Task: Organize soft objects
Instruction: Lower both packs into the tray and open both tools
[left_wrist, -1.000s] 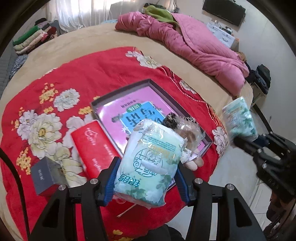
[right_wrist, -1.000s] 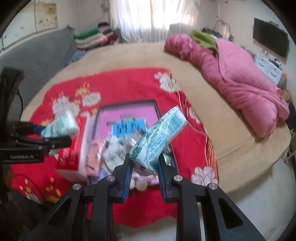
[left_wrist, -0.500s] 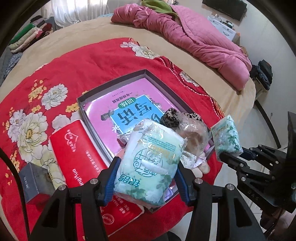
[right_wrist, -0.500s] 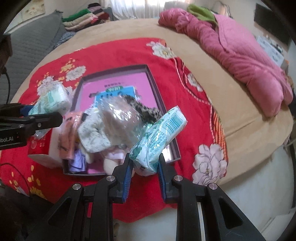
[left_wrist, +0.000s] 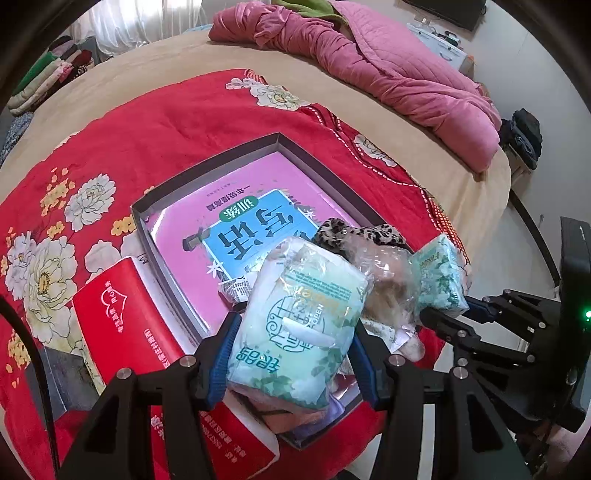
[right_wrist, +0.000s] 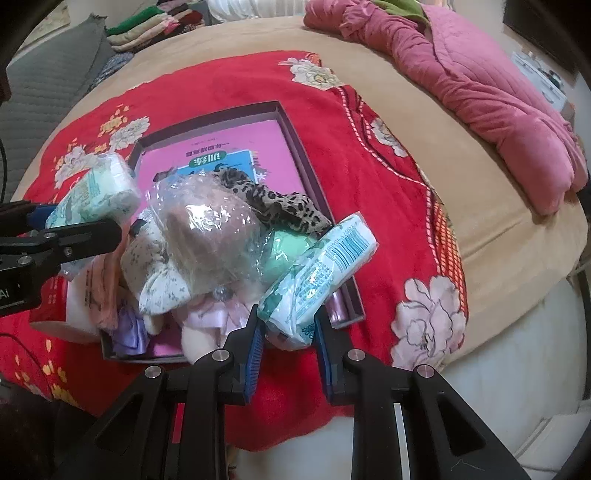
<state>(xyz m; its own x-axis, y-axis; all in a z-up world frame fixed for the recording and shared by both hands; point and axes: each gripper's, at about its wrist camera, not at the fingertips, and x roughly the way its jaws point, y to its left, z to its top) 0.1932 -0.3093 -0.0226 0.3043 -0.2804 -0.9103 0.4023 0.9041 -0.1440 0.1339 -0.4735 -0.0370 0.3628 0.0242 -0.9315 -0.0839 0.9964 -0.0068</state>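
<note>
The left gripper (left_wrist: 295, 343) has its jaws closed on a fat green tissue pack (left_wrist: 299, 325), w/ the pack squished a bit between the blue pads. It hangs over the 6 o'clock end of the box (left_wrist: 207, 173). The right gripper (right_wrist: 288, 336) has its jaws closed on a 2nd tissue pack (right_wrist: 317, 280), the one w/ the barcode side up. That pack sticks up toward 1 o'clock, over the near right corner of the box.

The box sits on the red flower blanket (left_wrist: 122, 122) on the bed. A pink book (left_wrist: 243, 214) lies flat in the bottom. The far end, at 12 o'clock, has lots of room. The near end is a messy heap: a clear bag w/ sth soft inside (right_wrist: 210, 236), a leopard print cloth (right_wrist: 273, 203), a spotty white cloth (right_wrist: 159, 277) & some pale pink and purple bits.

A red pack (left_wrist: 122, 325) lies on the blanket at 8 o'clock, touching the box side, not in it yet.

So I think the job is abt halfway. Lots of soft things are in the box. Both tissue packs are up in the air & need to go down in it. The red pack may be next.
</note>
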